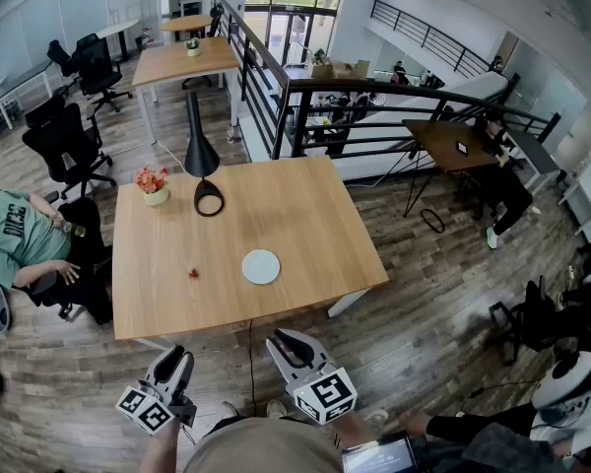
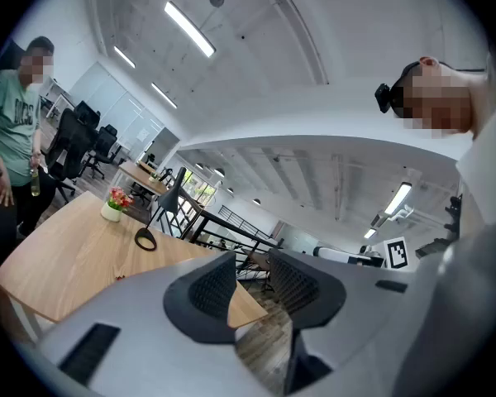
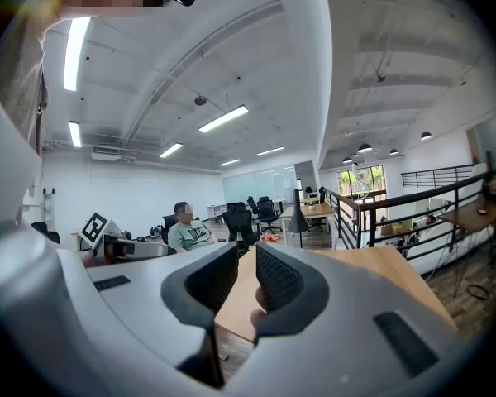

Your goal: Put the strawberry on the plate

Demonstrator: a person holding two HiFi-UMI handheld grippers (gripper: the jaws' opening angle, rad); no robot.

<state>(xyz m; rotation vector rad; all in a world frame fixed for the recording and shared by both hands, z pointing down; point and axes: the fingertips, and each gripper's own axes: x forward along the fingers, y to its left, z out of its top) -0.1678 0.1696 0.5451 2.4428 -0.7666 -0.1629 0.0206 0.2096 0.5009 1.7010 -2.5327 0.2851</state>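
Closest to us, at the bottom of the head view, our two forearms reach forward side by side. Each hand holds its gripper roughly level, aimed at the wooden table (image 1: 310, 220). Both sets of fingertips stop short of the table's near edge, over the plank floor (image 1: 424, 333).

We hold the left gripper (image 1: 175, 356) with its marker cube (image 1: 145, 410) toward us. In the left gripper view, the left gripper (image 2: 252, 284) has its jaws well apart. Only the table corner and floor show through the gap, and nothing is held.

The right gripper (image 1: 284, 341) sits just beside it, angled slightly inward. In the right gripper view, the right gripper (image 3: 246, 275) has its jaws drawn in to a thin slit and grips nothing. We cannot identify the pale blob low in that slit.

The strawberry (image 1: 193, 274) lies on the table ahead of the left fingertips, well apart from them. The white plate (image 1: 261, 266) sits empty near the strawberry, not touching it, ahead of the right fingertips and a little to their left. Further beyond the fingers stand a black lamp (image 1: 201, 156) and a flower pot (image 1: 155, 185). A seated person (image 1: 20, 239) is far off to the left of the left fingers.
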